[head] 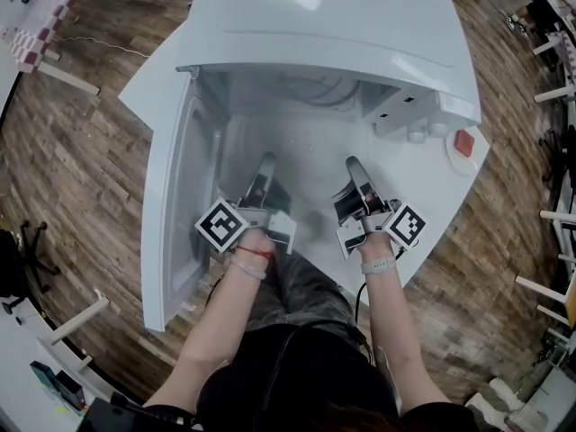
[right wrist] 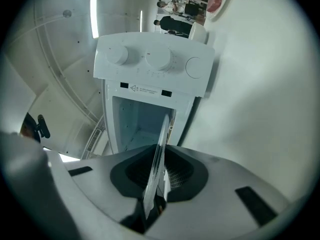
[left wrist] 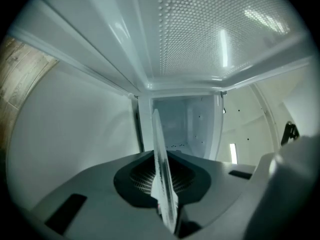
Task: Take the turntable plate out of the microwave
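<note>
The clear glass turntable plate hangs level in front of the open white microwave, held at its two sides. My left gripper is shut on its left rim and my right gripper on its right rim. In the left gripper view the plate runs edge-on between the closed jaws of the left gripper, with the cavity beyond. The right gripper view shows the plate's edge pinched by the right gripper, in front of the cavity opening.
The microwave door stands swung open at the left. Its control panel with knobs is on the right side. A small white dish with something red sits on the white table. Wooden floor surrounds the table.
</note>
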Demonstrator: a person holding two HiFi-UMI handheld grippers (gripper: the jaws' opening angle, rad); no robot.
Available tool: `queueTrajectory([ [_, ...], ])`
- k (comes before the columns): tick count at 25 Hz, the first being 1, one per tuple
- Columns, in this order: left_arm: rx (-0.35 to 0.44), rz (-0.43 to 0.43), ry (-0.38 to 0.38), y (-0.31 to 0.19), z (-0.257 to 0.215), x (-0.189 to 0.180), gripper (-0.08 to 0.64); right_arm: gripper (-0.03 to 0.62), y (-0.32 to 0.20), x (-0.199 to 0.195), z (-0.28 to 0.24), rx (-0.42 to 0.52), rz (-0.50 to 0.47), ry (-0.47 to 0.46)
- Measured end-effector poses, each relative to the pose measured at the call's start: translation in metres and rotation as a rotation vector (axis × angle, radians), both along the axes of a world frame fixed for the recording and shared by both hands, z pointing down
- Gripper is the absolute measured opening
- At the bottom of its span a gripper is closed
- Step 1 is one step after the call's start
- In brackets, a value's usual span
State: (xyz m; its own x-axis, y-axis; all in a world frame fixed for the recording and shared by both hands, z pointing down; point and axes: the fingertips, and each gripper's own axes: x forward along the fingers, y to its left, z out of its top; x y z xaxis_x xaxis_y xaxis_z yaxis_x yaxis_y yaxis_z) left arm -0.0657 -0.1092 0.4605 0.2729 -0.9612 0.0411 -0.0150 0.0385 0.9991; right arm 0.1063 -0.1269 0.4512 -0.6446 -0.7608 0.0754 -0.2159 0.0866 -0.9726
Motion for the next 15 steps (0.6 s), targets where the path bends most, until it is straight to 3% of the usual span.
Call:
queueTrajectory([
  [2, -0.008, 0.017, -0.026, 0.011, 0.004, 0.0, 0.038, 0.057, 0.011, 0.002, 0.0, 0.003, 0.008, 0.0],
  [7, 0.01, 0.033, 0.016, 0.025, -0.005, 0.009, 0.038, 0.057, 0.032, 0.009, 0.0, -0.004, 0.035, -0.005],
  [15, 0.005, 0.077, 0.0, 0.043, -0.003, 0.019, 0.038, 0.057, 0.056, 0.021, -0.001, -0.003, 0.069, -0.001],
])
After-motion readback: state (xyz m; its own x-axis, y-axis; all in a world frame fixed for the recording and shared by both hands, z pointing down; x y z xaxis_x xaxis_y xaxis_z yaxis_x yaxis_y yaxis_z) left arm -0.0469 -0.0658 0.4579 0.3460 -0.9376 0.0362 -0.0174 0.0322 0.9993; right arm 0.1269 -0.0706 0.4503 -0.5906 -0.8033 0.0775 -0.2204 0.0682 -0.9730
